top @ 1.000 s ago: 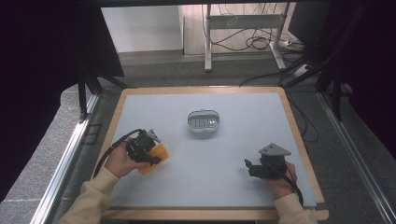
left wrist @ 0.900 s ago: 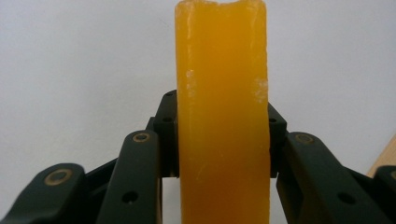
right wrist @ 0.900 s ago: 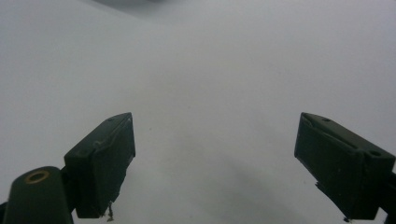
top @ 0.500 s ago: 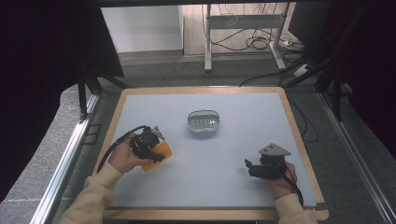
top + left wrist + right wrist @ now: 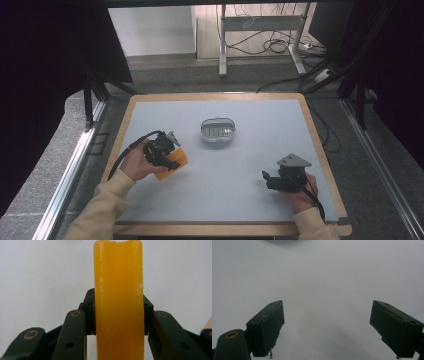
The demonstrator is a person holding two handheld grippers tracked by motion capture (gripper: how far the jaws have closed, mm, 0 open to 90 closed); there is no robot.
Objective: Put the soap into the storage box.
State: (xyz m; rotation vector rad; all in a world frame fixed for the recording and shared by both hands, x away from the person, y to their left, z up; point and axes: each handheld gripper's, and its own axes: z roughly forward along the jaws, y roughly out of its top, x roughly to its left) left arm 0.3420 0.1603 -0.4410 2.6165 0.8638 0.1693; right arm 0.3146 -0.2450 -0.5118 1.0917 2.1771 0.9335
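My left gripper (image 5: 169, 161) at the table's left is shut on an orange bar of soap (image 5: 172, 165). In the left gripper view the soap (image 5: 119, 300) stands on edge between the two black jaws, whose pads press on both its sides. A clear oval soap dish (image 5: 218, 129) sits near the middle of the table, some way to the right of and beyond the soap. My right gripper (image 5: 266, 179) rests low at the table's front right, its jaws wide apart over bare table in the right gripper view (image 5: 327, 327), nothing between them.
The grey table top (image 5: 260, 150) has a wooden rim (image 5: 320, 150). Beyond the far edge stand a desk frame (image 5: 260, 30) and loose cables on the floor. Metal rails (image 5: 75, 165) run along the left side.
My left hand has lifted and shifted the soap slightly, tilting it more upright. The right hand and the dish have stayed where they were.
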